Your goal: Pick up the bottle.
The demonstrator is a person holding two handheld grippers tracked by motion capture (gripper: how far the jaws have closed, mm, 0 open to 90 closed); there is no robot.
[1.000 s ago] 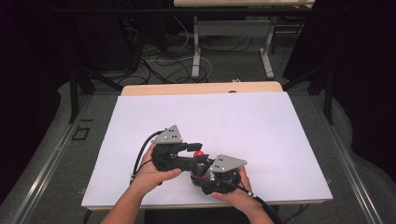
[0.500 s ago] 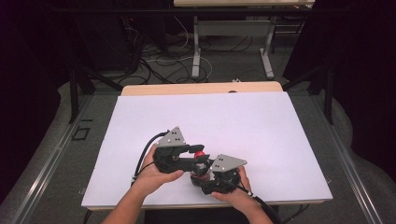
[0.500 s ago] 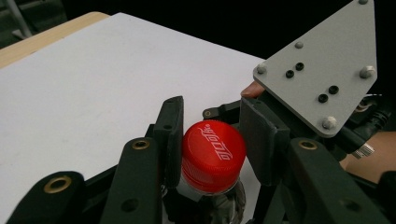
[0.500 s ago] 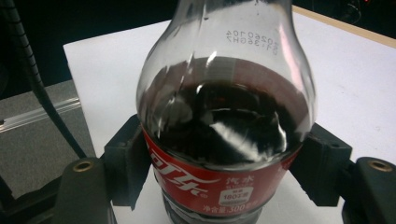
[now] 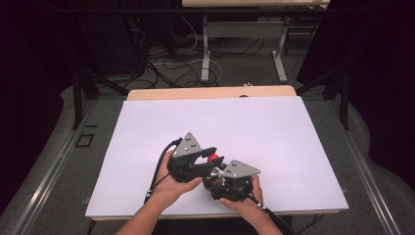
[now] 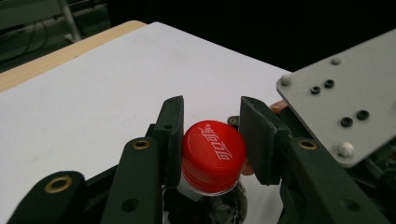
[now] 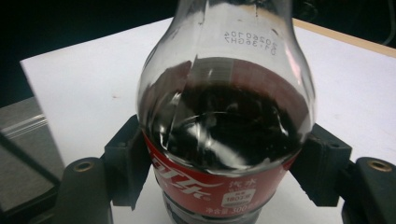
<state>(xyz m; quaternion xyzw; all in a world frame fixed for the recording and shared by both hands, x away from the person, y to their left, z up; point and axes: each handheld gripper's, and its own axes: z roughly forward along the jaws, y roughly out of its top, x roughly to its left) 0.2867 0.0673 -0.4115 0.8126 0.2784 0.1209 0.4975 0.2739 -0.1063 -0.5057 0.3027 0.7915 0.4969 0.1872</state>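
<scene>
Compared with one second ago, both grippers and the cola bottle [image 7: 224, 135] stay almost in place near the front edge of the white table [image 5: 274, 127]. The right gripper [image 7: 224, 163] is clenched on the bottle's body. The left gripper [image 6: 212, 140] brackets the red cap [image 6: 213, 155]; the right pad seems slightly apart, so I cannot tell if it grips. The bottle's base is cut off.

One cola bottle [image 7: 224, 135] with one red cap [image 6: 213, 156] stands on my one white table [image 5: 274, 132]. I hold two grippers, the left gripper [image 6: 212, 140] and the right gripper [image 7: 224, 170], each with one grey plate and two black jaws.
</scene>
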